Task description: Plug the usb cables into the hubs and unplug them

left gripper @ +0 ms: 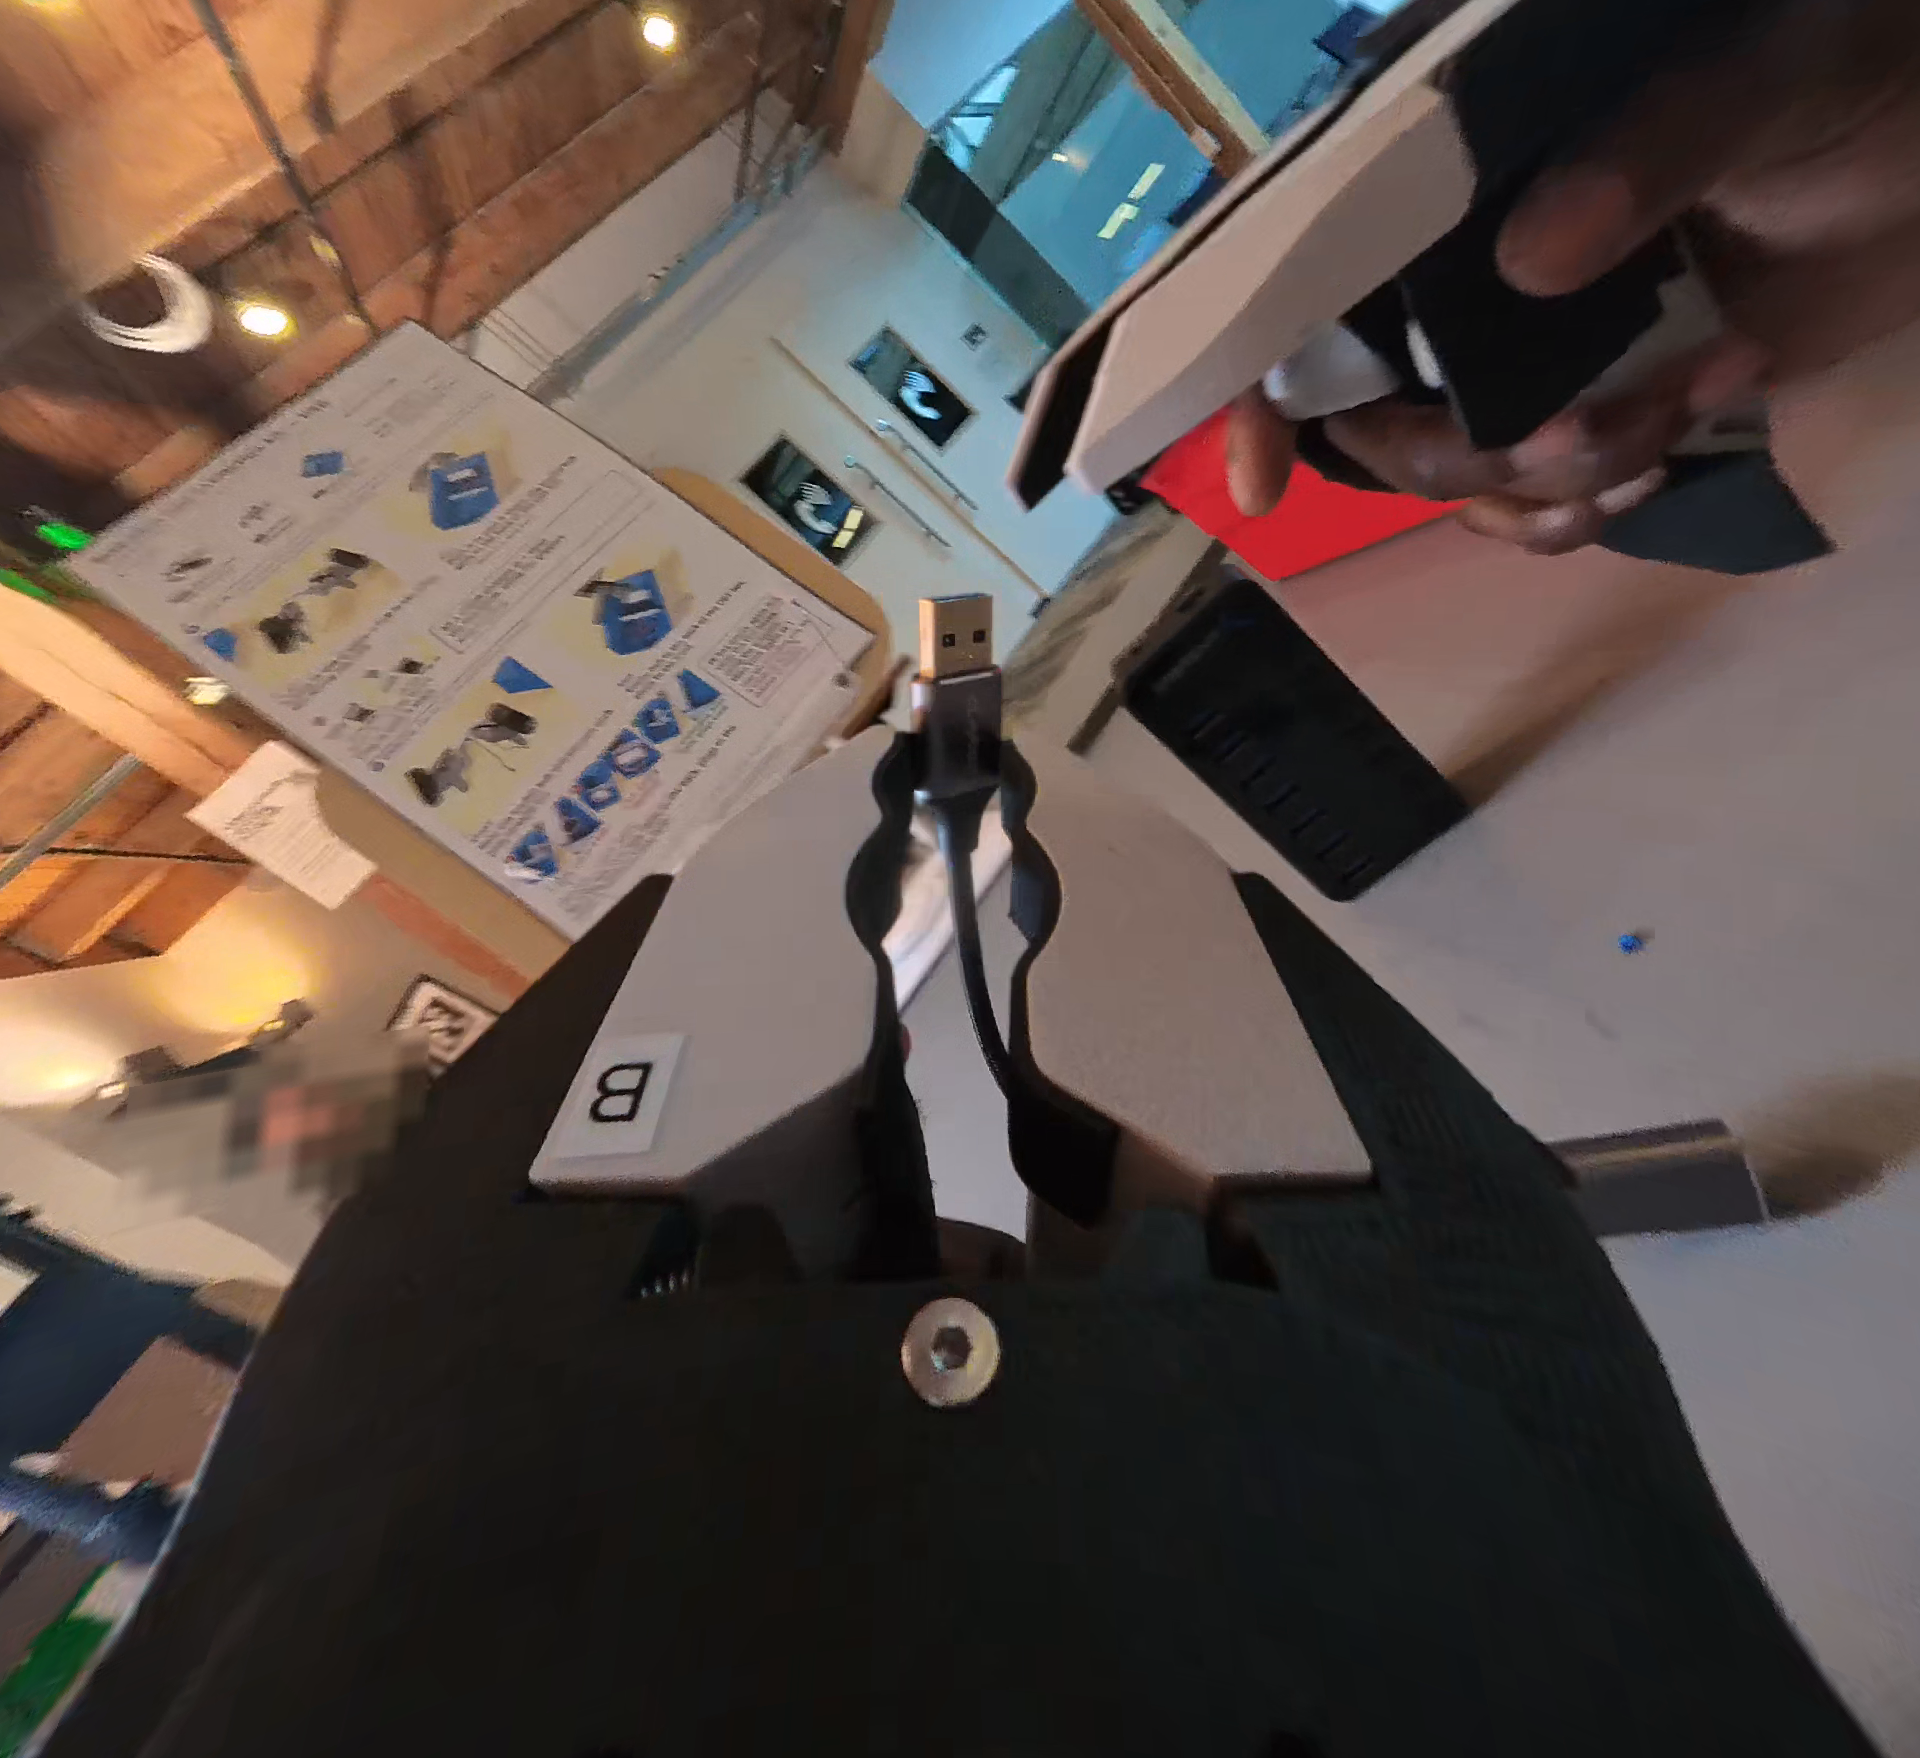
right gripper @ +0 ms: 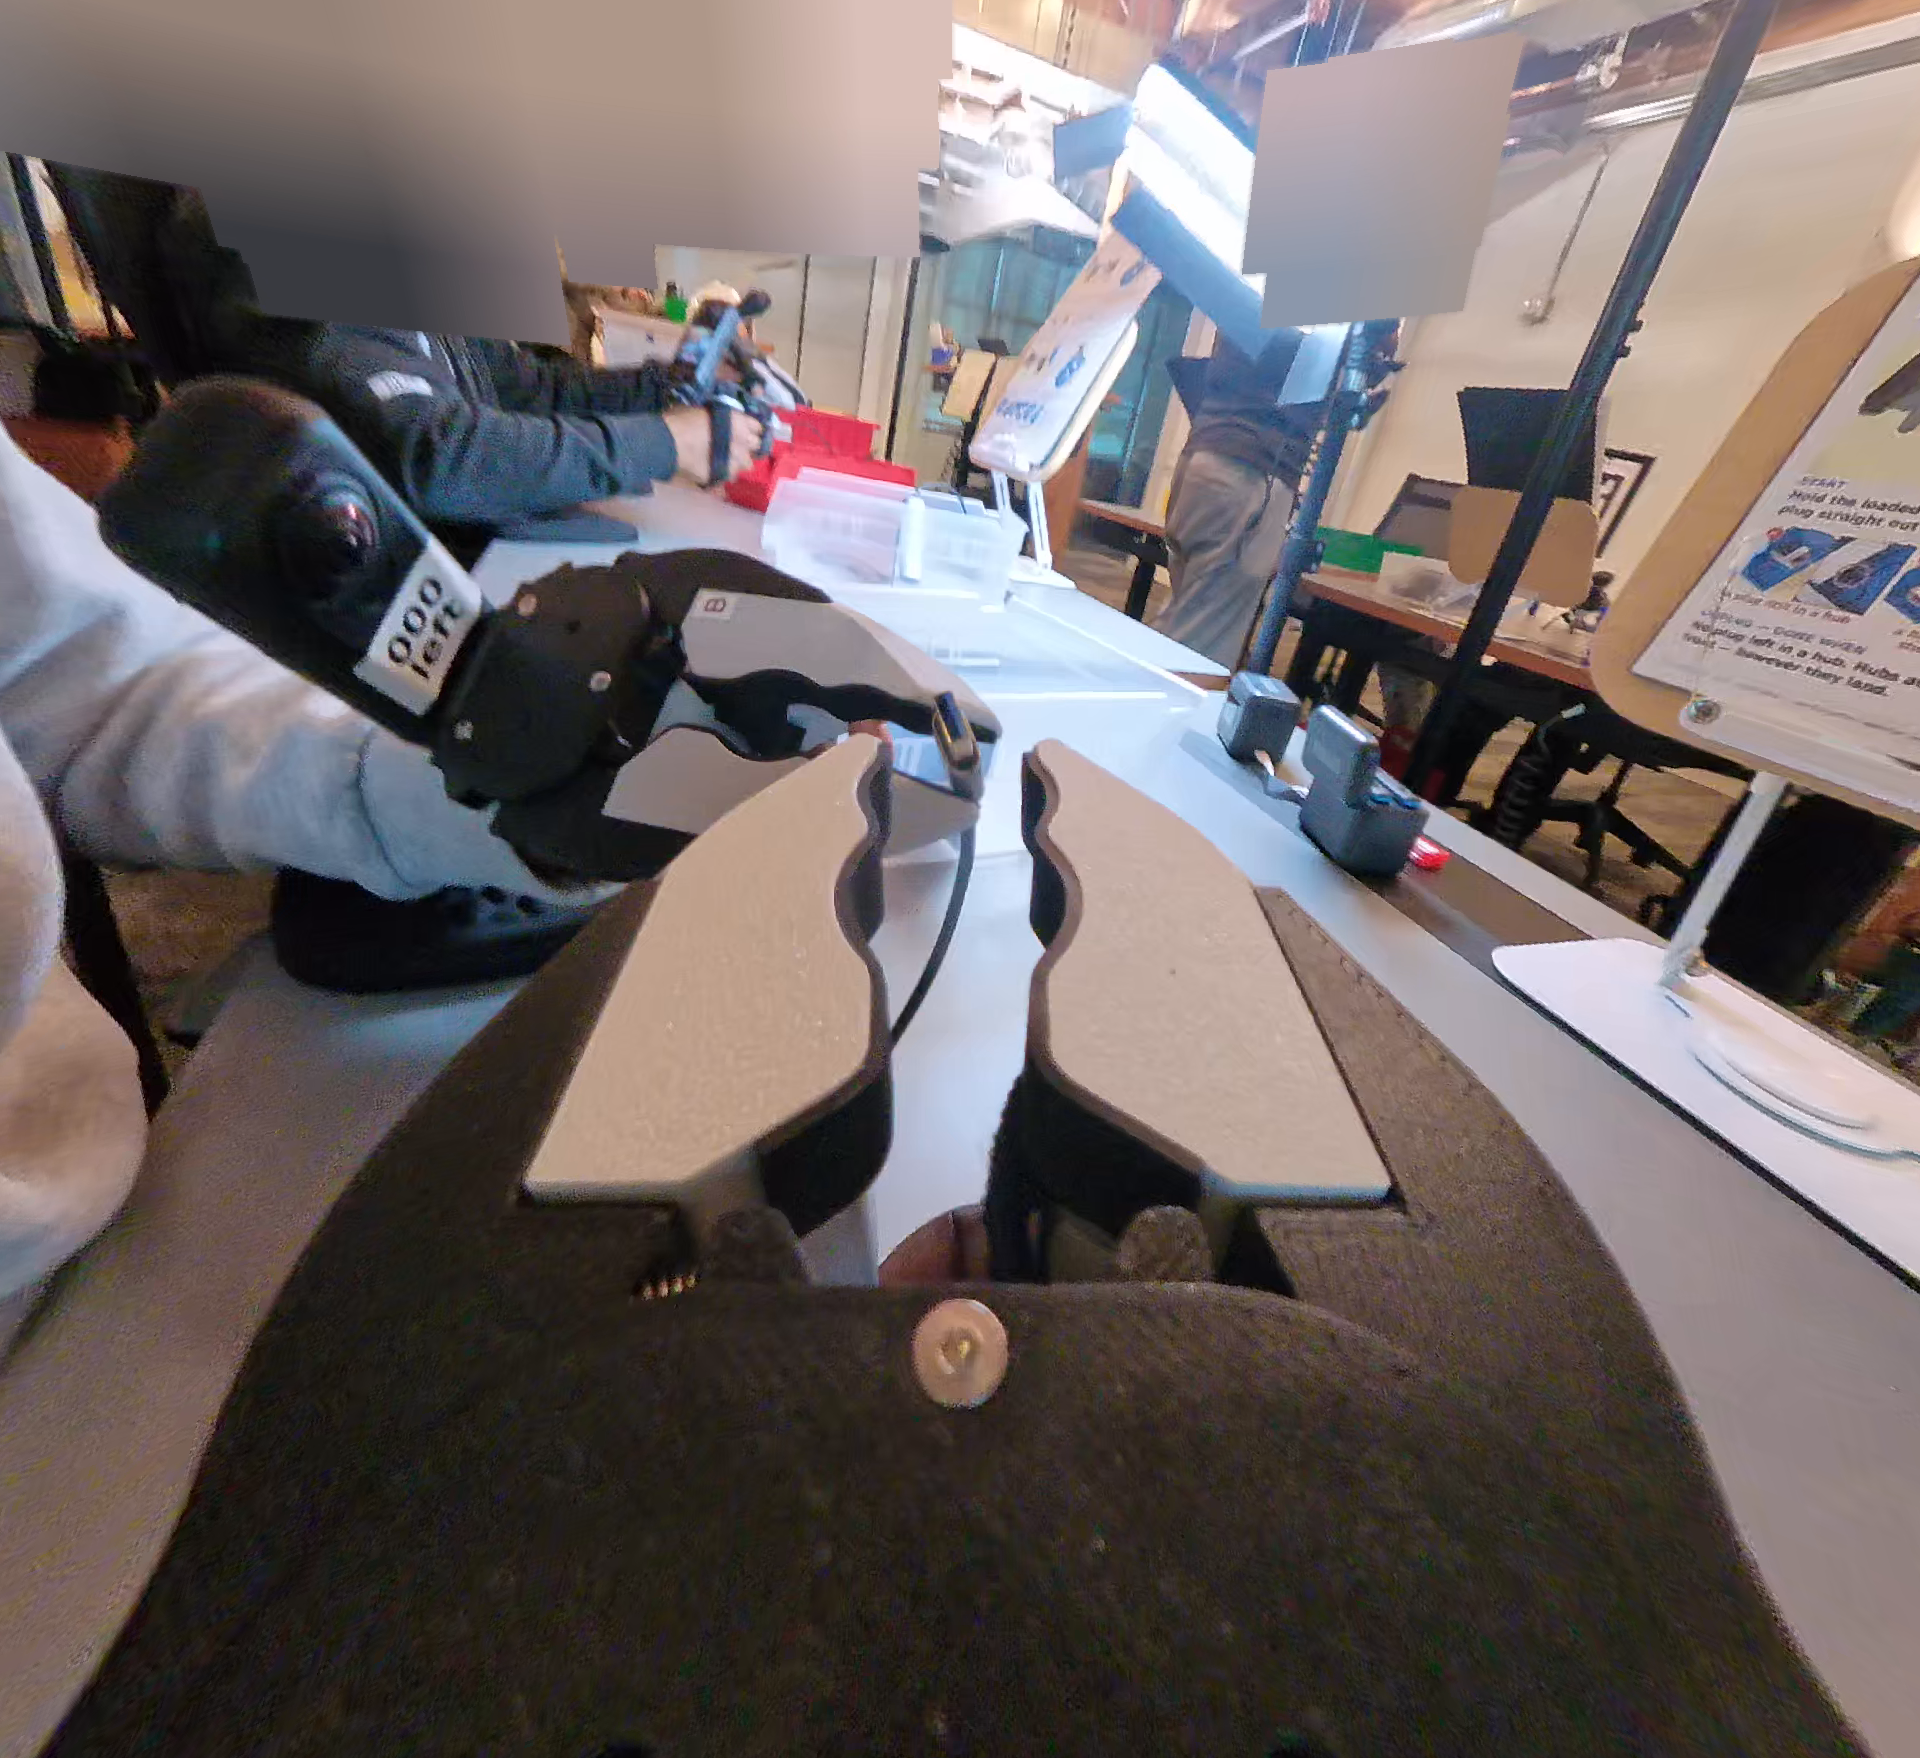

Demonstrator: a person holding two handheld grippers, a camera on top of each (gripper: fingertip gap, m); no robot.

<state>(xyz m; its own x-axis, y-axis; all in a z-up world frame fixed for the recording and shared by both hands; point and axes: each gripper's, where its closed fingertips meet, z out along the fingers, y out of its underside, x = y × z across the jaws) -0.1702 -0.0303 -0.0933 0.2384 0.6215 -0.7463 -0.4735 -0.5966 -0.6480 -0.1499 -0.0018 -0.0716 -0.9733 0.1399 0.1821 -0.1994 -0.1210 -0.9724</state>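
Observation:
My left gripper (left gripper: 956,752) is shut on the grey housing of a USB cable plug (left gripper: 956,711). Its metal tip sticks out past the fingertips, and the black cable (left gripper: 977,960) runs back between the fingers. The plug is held in the air, tilted up, left of a black slotted box (left gripper: 1288,742) on the table. My right gripper (right gripper: 956,768) is open and empty, its tips just short of the left gripper (right gripper: 727,700) and the plug (right gripper: 954,732). Two grey hubs (right gripper: 1351,804) stand on the table at the right.
A hand holds the right gripper (left gripper: 1049,461) at upper right of the left wrist view. An instruction board (right gripper: 1787,565) on a white stand base (right gripper: 1621,991) is at right. Clear and red bins (right gripper: 810,451) and another person's arms lie farther back. A grey bar (left gripper: 1662,1178) lies at right. The tips of one gripper are about 4 centimeters away from the tips of the other.

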